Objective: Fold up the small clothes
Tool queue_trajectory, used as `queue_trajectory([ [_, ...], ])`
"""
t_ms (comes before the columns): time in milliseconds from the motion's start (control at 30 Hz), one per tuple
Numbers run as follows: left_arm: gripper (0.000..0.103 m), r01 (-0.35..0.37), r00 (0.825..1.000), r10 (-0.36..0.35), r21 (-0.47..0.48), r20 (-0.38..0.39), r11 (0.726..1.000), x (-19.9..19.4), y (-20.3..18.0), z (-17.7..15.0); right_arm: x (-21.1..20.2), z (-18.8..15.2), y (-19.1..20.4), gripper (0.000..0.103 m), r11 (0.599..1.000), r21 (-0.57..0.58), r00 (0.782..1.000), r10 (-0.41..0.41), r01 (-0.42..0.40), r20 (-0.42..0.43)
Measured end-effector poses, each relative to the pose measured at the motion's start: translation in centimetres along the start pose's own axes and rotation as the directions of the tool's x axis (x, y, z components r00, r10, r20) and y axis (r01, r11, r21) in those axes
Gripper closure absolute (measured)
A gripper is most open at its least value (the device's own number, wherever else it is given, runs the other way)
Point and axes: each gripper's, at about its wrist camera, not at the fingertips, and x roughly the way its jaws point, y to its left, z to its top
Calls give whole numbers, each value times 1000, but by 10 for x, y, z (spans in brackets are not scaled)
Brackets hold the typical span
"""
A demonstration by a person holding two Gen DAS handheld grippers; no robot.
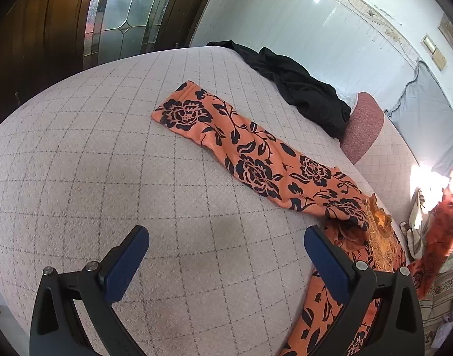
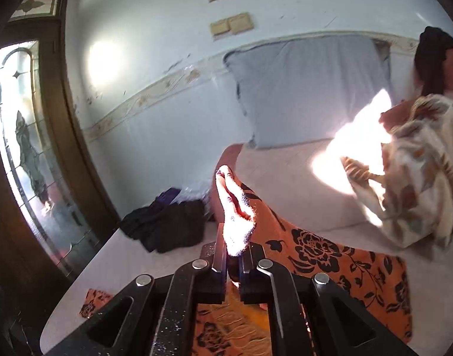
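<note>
An orange garment with a black flower print [image 1: 256, 160] lies stretched across the grey checked bed [image 1: 108, 154], one sleeve-like end flat toward the far side. My left gripper [image 1: 226, 237] hovers open above the bed, with nothing between its blue pads [image 1: 128, 261]; its right pad sits beside a bunched part of the garment. In the right wrist view my right gripper [image 2: 233, 255] is shut on an edge of the same orange garment [image 2: 330, 255], lifting it so a sunlit fold stands up above the jaws. The rest of the cloth trails down to the bed.
A crumpled black garment [image 1: 300, 89] lies at the bed's far side next to a pink cushion [image 1: 363, 127]. A grey pillow [image 2: 309, 89] leans on the pale wall. A person in a floral top [image 2: 419, 172] sits at the right. A dark wooden door with glass panes [image 1: 122, 9] stands behind.
</note>
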Motion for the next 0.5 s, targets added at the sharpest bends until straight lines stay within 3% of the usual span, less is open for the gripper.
queue_trajectory([
  [100, 0, 8, 1000, -8, 7, -7, 1000, 1, -1, -1, 58, -54, 17, 94, 999, 29, 995, 17, -15, -93],
  [167, 0, 11, 1000, -11, 18, -7, 1000, 2, -2, -1, 106, -99, 24, 94, 1000, -3, 979, -3, 2, -205],
  [233, 0, 10, 1000, -10, 30, -2, 1000, 1, -4, -2, 135, -147, 19, 94, 1000, 12, 938, 10, -6, -346],
  [300, 0, 8, 1000, -8, 36, 1, 999, 1, -5, -2, 150, -184, 21, 94, 998, 53, 882, 61, -40, -467],
  [333, 0, 10, 1000, -10, 34, 0, 999, 2, -6, -1, 151, -190, 22, 94, 997, 52, 873, 69, -51, -483],
  [433, 0, 20, 1000, -20, 34, -4, 999, 3, -9, -3, 141, -183, 22, 94, 997, 42, 884, 76, -64, -462],
  [467, 0, 23, 1000, -23, 39, -1, 999, 2, -11, -3, 137, -175, 18, 89, 996, 57, 891, 82, -63, -447],
  [500, 0, 25, 1000, -25, 44, 1, 999, 2, -13, -4, 133, -170, 15, 75, 996, 62, 898, 78, -57, -434],
])
